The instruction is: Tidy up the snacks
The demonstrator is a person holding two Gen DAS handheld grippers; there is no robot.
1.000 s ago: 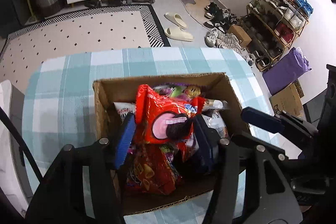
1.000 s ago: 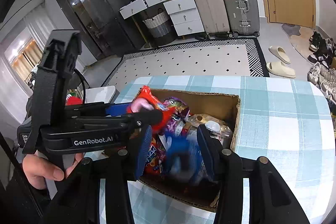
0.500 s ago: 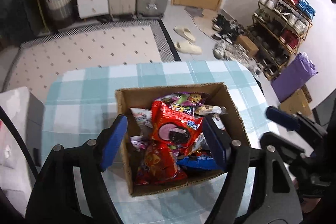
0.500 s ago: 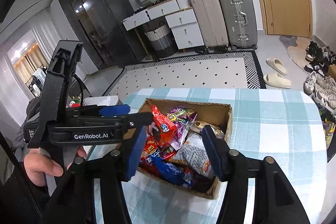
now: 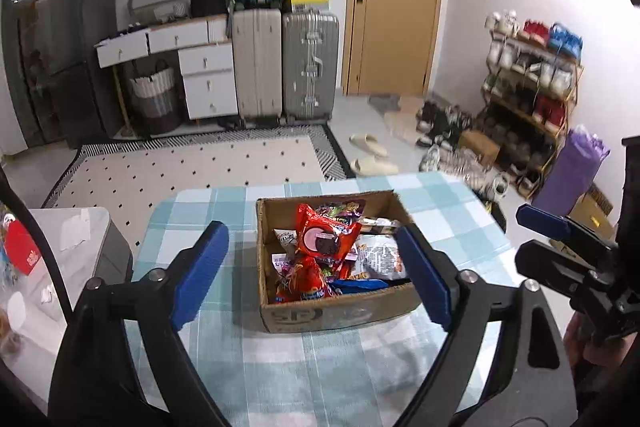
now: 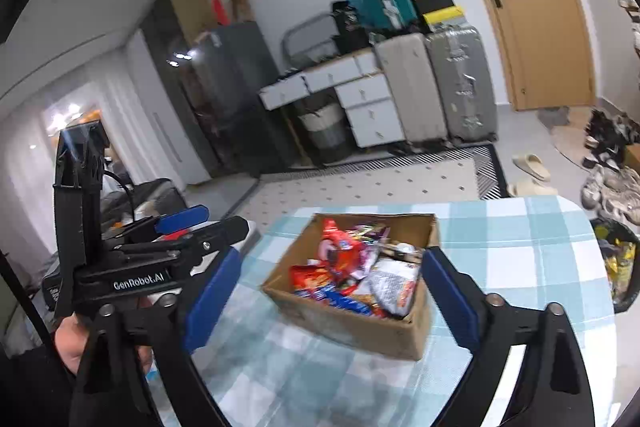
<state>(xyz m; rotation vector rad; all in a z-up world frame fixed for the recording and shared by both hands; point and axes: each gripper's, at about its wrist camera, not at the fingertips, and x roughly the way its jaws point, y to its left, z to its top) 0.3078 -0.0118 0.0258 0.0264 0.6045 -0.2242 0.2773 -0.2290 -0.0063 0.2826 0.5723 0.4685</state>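
Box: a cardboard box (image 5: 336,311) sat on the bench (image 5: 280,379), which wore a teal checked cloth; the box lay near the middle, open at the top.
Snacks: the packets were all inside the box, heaped loosely. A red packet (image 5: 325,241) stood on edge at the top of the heap, a second red bag (image 5: 302,281) lay below it, a blue packet (image 5: 356,283) lay low by the front wall, and a white-and-silver bag (image 5: 378,257) leaned to the right.
Left gripper: our left gripper (image 5: 316,273) hung back from the box with its fingers (image 5: 200,263) wide apart and nothing between them.
Right gripper: our right gripper (image 6: 332,295) hung likewise short of the box, fingers (image 6: 452,295) spread wide and empty.
Handling: we judged the packets light, soft and crinkly, with slick film that could slide out of a shallow pinch; those puffed with air would likely give under pressure, and anything brittle inside could crush.
Where to hold: we reckoned the flat crimped seam at a packet's top edge was the safest grip, the upright red packet being the easiest to reach.
Risk: we thought a packet pulled from the heap might drag its neighbours; the box looked light enough to shift on the cloth.
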